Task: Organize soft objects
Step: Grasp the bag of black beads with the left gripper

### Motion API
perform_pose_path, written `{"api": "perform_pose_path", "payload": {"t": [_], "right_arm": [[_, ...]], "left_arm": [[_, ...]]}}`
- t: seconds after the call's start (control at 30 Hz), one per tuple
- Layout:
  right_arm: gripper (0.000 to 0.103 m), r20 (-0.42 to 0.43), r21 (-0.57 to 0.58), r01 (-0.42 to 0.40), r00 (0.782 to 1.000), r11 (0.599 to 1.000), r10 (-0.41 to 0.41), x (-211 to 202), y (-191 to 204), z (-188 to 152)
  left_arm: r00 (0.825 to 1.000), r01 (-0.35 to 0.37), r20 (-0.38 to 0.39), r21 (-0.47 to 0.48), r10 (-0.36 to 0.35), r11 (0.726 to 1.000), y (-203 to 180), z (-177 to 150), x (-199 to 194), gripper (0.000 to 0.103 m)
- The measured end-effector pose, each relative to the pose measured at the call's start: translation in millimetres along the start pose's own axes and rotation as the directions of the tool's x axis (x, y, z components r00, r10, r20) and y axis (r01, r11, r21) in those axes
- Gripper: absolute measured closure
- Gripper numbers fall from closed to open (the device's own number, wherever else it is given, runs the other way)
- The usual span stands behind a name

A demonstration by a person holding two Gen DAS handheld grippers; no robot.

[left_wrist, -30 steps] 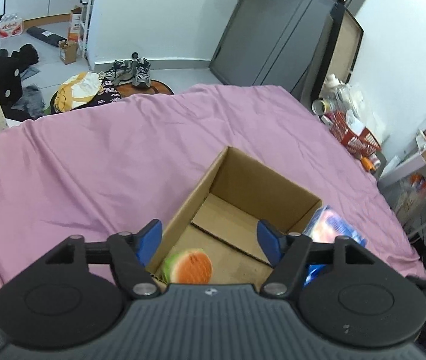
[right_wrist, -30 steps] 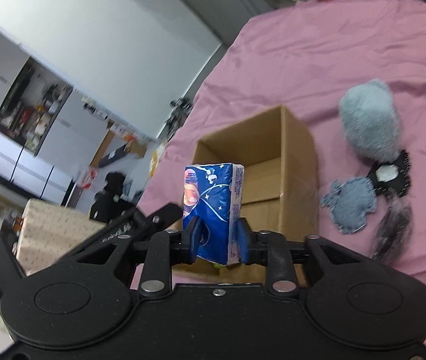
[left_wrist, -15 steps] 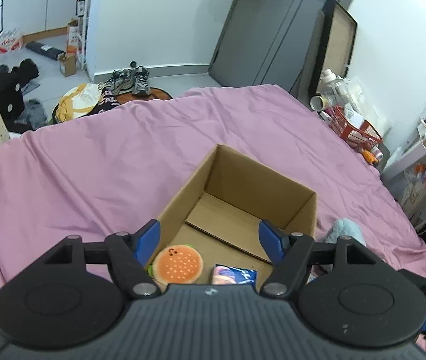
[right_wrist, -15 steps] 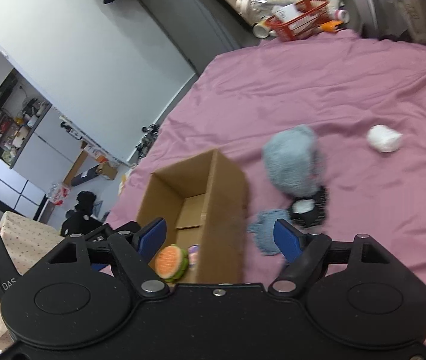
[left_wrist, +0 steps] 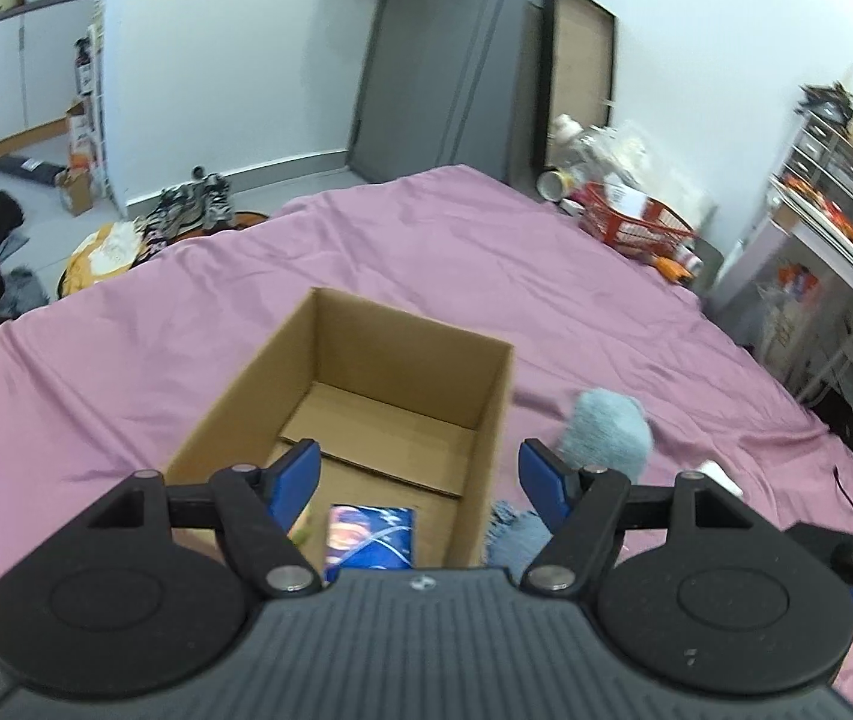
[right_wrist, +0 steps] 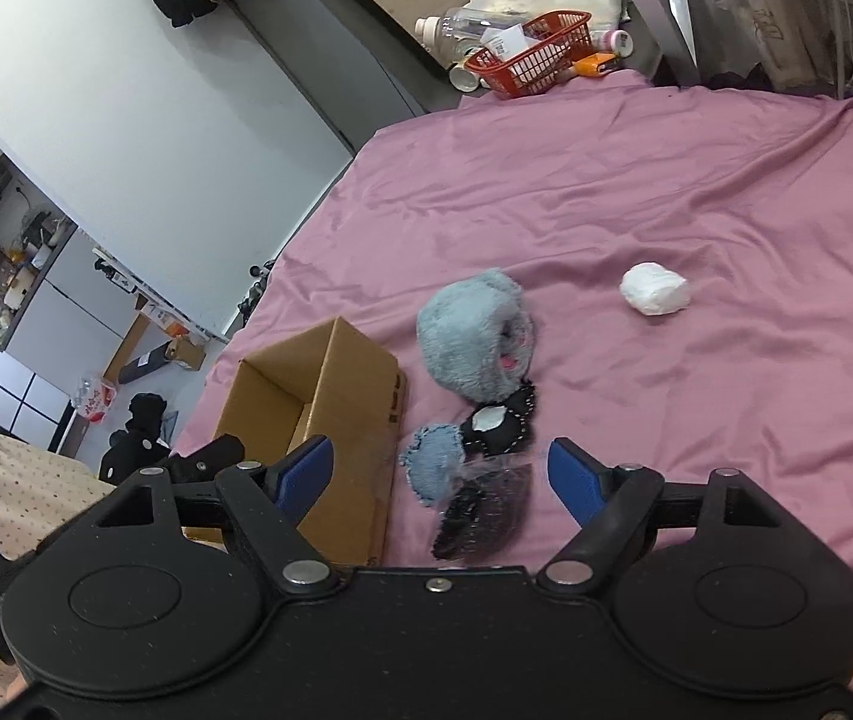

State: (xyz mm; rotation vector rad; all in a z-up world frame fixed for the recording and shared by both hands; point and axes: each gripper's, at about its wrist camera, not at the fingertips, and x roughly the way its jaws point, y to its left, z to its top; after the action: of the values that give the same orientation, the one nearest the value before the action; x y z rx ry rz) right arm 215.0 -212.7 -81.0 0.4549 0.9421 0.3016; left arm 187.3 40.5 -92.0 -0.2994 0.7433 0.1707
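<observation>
Purple bedsheet point(right_wrist: 666, 192), cardboard box point(left_wrist: 366, 396) under spread left gripper point(left_wrist: 420, 474), grey plush point(right_wrist: 474, 336) beyond spread, empty right gripper point(right_wrist: 441, 471)

My left wrist cam looked down over the cardboard box point(left_wrist: 366, 396) from close behind it. Right cam sat higher, tilted, facing the pink bedsheet point(right_wrist: 696, 192). Both caught the box point(right_wrist: 330, 396) and fluffy blue toy point(left_wrist: 606, 429) point(right_wrist: 474, 330).

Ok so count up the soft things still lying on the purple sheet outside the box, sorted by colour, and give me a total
Blue-grey: 2, the fluffy plush and the small denim-blue piece
Black: 2, the white-patched piece and the speckled piece
White: 1, the bundle
Total: 5
</observation>
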Motion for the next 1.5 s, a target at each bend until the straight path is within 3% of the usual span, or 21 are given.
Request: {"api": "perform_pose_path", "payload": {"t": [0.37, 0.7, 0.8, 1.07, 1.23, 1.33, 1.4, 1.5], "right_arm": [[0.025, -0.007, 0.044, -0.065, 0.998, 0.997, 0.065, 7, -33, 10], [0.025, -0.018, 0.164, -0.114, 0.993, 0.98, 0.118, 28, -70, 2], [0.025, -0.018, 0.192, -0.135, 0.99, 0.972, 0.141, 34, -76, 2], [0.025, -0.062, 0.228, -0.134, 0.986, 0.964, 0.152, 56, -89, 1], [0.025, -0.08, 0.241, -0.131, 0.985, 0.962, 0.154, 66, -94, 1], [0.025, -0.083, 0.248, -0.134, 0.984, 0.959, 0.159, 72, -94, 3], [0.025, -0.081, 0.25, -0.143, 0.983, 0.958, 0.167, 75, -95, 5], [0.025, -0.086, 0.258, -0.149, 0.981, 0.955, 0.176, 84, -97, 7]], "left_arm": [[1.0, 0.017, -0.004, 0.16, -0.016, 0.987, -53, -23, 0, 0.032], [0.999, 0.044, -0.032, 0.293, -0.036, 0.955, -90, -46, 14, 0.032], [1.0, 0.016, -0.02, 0.359, -0.009, 0.933, -104, -55, 21, 0.032], [0.997, 0.038, -0.073, 0.394, -0.011, 0.918, -122, -69, 43, 0.032], [0.989, 0.046, -0.147, 0.376, 0.01, 0.925, -123, -78, 64, 0.034], [0.985, 0.031, -0.168, 0.393, 0.038, 0.919, -126, -84, 74, 0.036], [0.981, 0.029, -0.187, 0.394, 0.049, 0.919, -126, -85, 79, 0.043], [0.973, 0.044, -0.223, 0.406, 0.052, 0.913, -128, -86, 84, 0.063]]}}
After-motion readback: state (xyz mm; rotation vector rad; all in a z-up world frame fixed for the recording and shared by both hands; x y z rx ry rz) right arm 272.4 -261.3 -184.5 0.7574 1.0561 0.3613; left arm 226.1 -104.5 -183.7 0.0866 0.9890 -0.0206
